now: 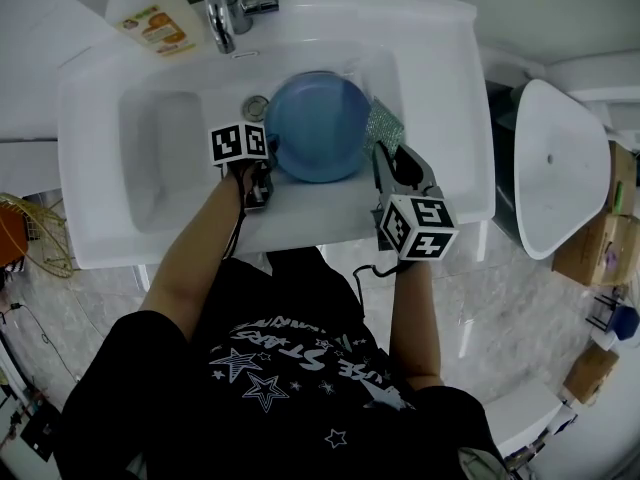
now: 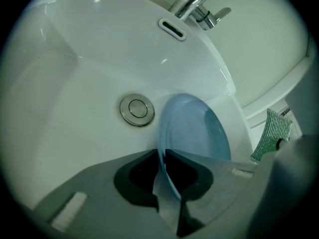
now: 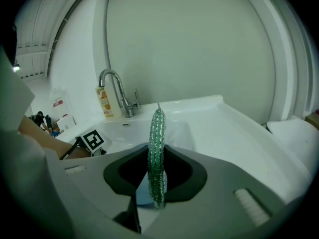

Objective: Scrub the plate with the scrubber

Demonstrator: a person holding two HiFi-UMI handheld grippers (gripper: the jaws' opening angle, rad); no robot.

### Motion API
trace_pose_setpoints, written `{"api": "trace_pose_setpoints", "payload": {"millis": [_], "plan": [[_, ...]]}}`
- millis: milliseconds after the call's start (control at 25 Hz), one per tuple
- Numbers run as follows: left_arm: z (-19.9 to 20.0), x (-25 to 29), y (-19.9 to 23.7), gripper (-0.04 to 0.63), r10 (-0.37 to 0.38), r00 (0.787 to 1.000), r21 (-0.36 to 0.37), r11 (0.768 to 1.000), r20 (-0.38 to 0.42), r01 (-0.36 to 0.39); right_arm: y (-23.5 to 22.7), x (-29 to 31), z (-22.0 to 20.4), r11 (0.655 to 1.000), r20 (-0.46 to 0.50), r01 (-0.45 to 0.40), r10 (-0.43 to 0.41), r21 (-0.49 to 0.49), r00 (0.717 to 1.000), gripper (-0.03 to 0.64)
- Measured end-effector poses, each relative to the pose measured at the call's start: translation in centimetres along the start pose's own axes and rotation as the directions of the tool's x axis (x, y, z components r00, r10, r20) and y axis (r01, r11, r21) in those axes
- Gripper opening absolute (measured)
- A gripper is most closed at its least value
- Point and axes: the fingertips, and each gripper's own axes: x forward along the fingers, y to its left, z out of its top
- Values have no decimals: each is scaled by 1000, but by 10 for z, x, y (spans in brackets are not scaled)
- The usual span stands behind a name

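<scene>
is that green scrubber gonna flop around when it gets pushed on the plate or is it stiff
Probably fairly firm: the scrubber stands upright above the right gripper, pinched only at its lower part, without drooping. It looks thin and mesh-like, so it is likely light, and it may bend somewhat when pressed against the plate.

Your head view is bright and even. The white sink (image 1: 440,98) nearly washes out, with only soft grey shadow in its bowl and a glint on the tap (image 1: 222,13). Both gripper views are dimmer, with a greenish cast, bent at the edges and ringed in black. Up close, your left tongs (image 2: 164,183) and right tongs (image 3: 155,183) look soft, as does the plate's (image 2: 199,133) near rim; the scrubber (image 3: 157,133) is sharp.
</scene>
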Motion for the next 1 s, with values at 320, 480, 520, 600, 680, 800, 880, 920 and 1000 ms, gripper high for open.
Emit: {"api": "trace_pose_setpoints", "payload": {"millis": [320,480,520,600,680,800,880,920,1000], "plan": [[8,-7,2,21,-94,995,-132,986,42,99,7,3,5,999,4,-20,20,-32,1000,114],[17,-21,-3,23,-91,993,-93,991,72,97,17,0,11,998,21,-30,32,-54,999,114],[20,-26,-4,25,-91,992,-84,992,82,98,20,0,12,997,23,-35,36,-68,999,114],[26,-36,-5,26,-85,991,-65,994,102,92,28,0,16,994,26,-42,45,-103,999,114],[31,-48,-5,25,-78,989,-51,995,122,85,35,-1,19,991,32,-45,50,-128,998,114],[35,-67,-5,25,-85,985,-65,993,153,96,48,-1,24,984,32,-53,59,-169,998,114],[37,-82,-6,25,-96,981,-74,991,169,110,59,1,27,971,19,-64,70,-229,997,114],[38,-89,-6,25,-103,979,-74,990,175,117,66,4,30,962,10,-72,77,-263,997,114],[39,-102,-6,25,-119,975,-70,988,187,134,81,10,36,937,-11,-85,86,-338,996,114]]}}
